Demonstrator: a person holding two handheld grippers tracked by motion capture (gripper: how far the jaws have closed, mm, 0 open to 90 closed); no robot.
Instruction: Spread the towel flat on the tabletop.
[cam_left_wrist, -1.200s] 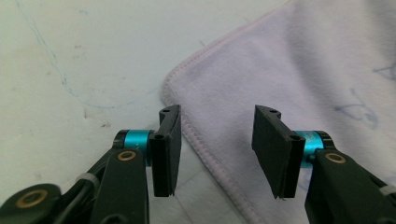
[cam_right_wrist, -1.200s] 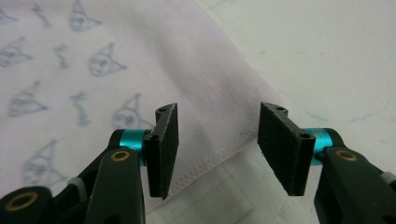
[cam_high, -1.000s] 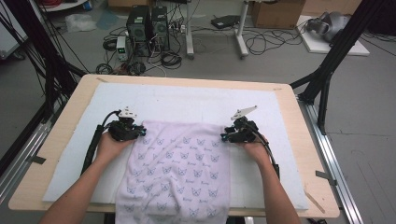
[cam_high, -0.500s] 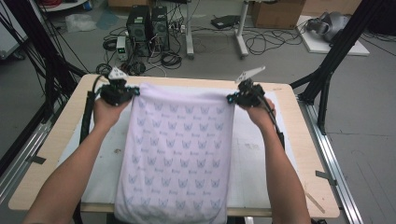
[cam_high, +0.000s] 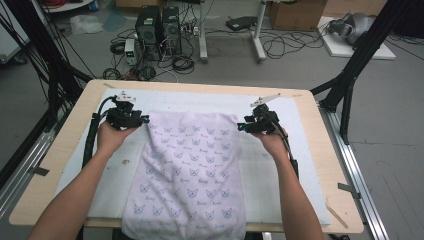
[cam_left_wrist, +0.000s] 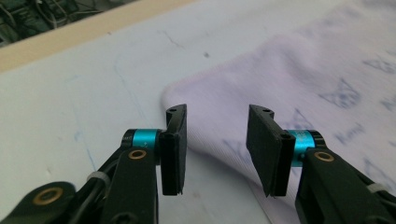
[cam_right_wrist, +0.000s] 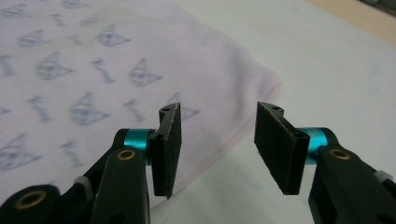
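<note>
While both tongs gape, cloth (cam_high: 190, 165) lies between them — released, flat.

bare mat (cam_high: 310, 150) beside cloth (cam_high: 190, 165), nothing standing

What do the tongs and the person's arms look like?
Each of the tongs, left tongs and right tongs, is black, with two flat black pads, a shiny teal ring behind each pad and small brass rivets. A grey three-cornered plate sits on top, and a thick black cable trails back along the arm. The arms are bare, with no sleeves.
</note>
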